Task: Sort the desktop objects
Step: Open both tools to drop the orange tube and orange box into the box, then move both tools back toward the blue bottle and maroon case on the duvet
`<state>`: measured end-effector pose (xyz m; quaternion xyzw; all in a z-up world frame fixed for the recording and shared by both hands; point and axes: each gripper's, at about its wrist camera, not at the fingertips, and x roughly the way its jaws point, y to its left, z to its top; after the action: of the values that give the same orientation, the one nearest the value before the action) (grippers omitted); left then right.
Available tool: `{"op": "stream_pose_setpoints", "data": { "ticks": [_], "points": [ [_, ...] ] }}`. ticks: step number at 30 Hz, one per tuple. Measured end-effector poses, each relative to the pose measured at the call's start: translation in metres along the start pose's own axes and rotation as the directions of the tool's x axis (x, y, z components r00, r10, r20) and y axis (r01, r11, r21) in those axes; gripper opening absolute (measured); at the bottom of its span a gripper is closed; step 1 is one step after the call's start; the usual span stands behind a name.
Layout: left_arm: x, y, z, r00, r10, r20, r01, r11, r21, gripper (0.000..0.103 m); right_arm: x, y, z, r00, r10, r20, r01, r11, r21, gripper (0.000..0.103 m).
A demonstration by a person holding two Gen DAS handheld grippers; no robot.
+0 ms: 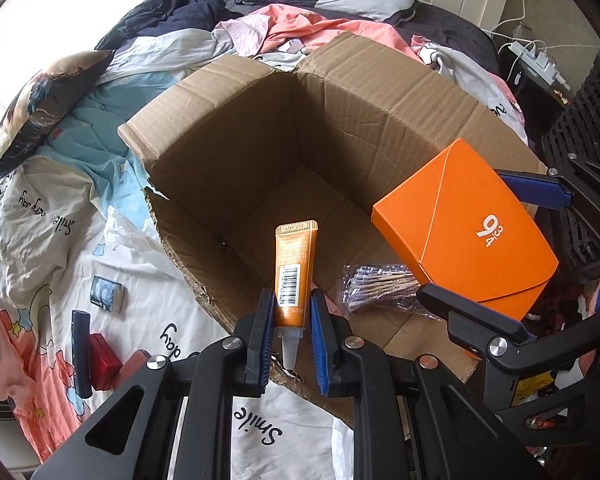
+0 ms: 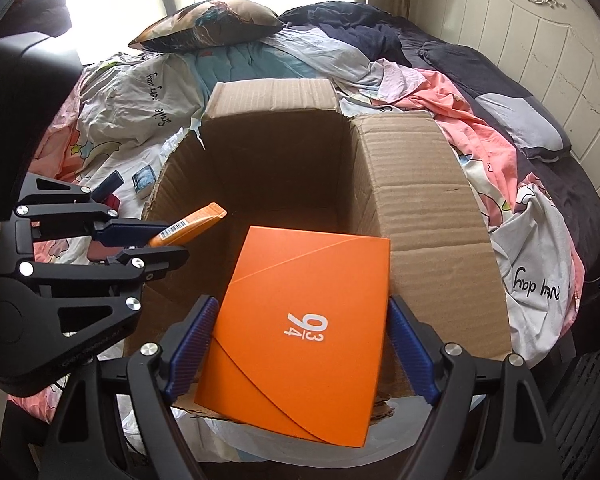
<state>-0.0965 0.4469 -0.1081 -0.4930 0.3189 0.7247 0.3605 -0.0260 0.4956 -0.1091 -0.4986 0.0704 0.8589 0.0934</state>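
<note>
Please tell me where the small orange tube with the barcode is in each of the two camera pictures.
Left wrist view: the orange tube stands bottom centre, clamped in the left claw, nozzle toward the camera.
Right wrist view: the tube is at middle left, pointing right over the box edge.
Shared landmark: the open cardboard box.

Home bedroom: unmade bed with printed cartoon quilt (image 1: 40, 216), dark duvet (image 2: 480, 68) and pillow (image 2: 204, 26), white panelled headboard (image 2: 540, 36), bright window behind, power strip (image 1: 540, 60) with charger cables at the bedside
</note>
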Motion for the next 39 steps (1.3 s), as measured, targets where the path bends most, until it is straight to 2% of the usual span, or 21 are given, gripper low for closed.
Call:
{"op": "stream_pose_setpoints", "data": {
  "ticks": [4, 10, 21, 22, 24, 25, 26, 34, 36, 38, 39],
  "points": [
    [0.001, 0.0, 0.0, 1.0, -0.004, -0.002, 0.004, 1.0, 0.0, 0.017, 0.001, 0.001, 0.0, 1.0, -0.025, 0.001, 0.025, 1.0, -0.01, 0.083],
    [0.005, 0.003, -0.002, 1.0, -0.021, -0.008, 0.021, 1.0, -0.017, 0.017, 0.002, -0.002, 0.0, 0.999, -0.048, 0.004, 0.048, 0.999, -0.005, 0.092],
    [0.006, -0.003, -0.003, 1.0, -0.002, -0.01, 0.003, 1.0, 0.011, 0.02, -0.001, -0.004, -0.002, 0.998, -0.065, 0.005, 0.065, 0.998, -0.01, 0.092],
    [0.006, -0.004, -0.003, 1.0, 0.005, -0.01, -0.004, 1.0, 0.012, 0.022, -0.001, -0.005, -0.003, 0.998, -0.067, 0.005, 0.067, 0.998, -0.01, 0.092],
    [0.006, -0.004, -0.002, 1.0, 0.023, -0.011, -0.023, 1.0, 0.014, 0.034, -0.002, -0.005, -0.003, 0.997, -0.072, 0.005, 0.072, 0.997, -0.012, 0.092],
    [0.006, -0.004, -0.002, 0.999, 0.03, -0.011, -0.03, 0.999, 0.011, 0.046, -0.002, -0.006, -0.003, 0.997, -0.073, 0.005, 0.073, 0.997, -0.012, 0.092],
    [0.005, -0.003, -0.002, 1.0, 0.029, -0.008, -0.029, 1.0, 0.007, 0.053, -0.002, -0.006, -0.004, 0.997, -0.073, 0.005, 0.074, 0.997, -0.011, 0.092],
    [0.002, 0.0, -0.005, 1.0, 0.03, -0.002, -0.03, 1.0, 0.002, 0.063, -0.003, -0.007, -0.007, 0.998, -0.07, -0.003, 0.07, 0.998, -0.007, 0.092],
    [0.001, 0.001, -0.006, 0.999, 0.045, 0.005, -0.045, 0.999, -0.001, 0.07, -0.004, -0.007, -0.008, 0.998, -0.07, -0.004, 0.07, 0.997, -0.012, 0.092],
    [-0.002, 0.002, -0.007, 0.999, 0.053, 0.012, -0.053, 0.999, -0.009, 0.081, -0.005, -0.007, -0.008, 0.997, -0.073, -0.006, 0.073, 0.997, -0.014, 0.092],
    [-0.003, 0.003, -0.007, 0.998, 0.055, 0.015, -0.055, 0.998, -0.014, 0.082, -0.005, -0.006, -0.008, 0.997, -0.074, -0.006, 0.074, 0.997, -0.014, 0.092]
  ]
}}
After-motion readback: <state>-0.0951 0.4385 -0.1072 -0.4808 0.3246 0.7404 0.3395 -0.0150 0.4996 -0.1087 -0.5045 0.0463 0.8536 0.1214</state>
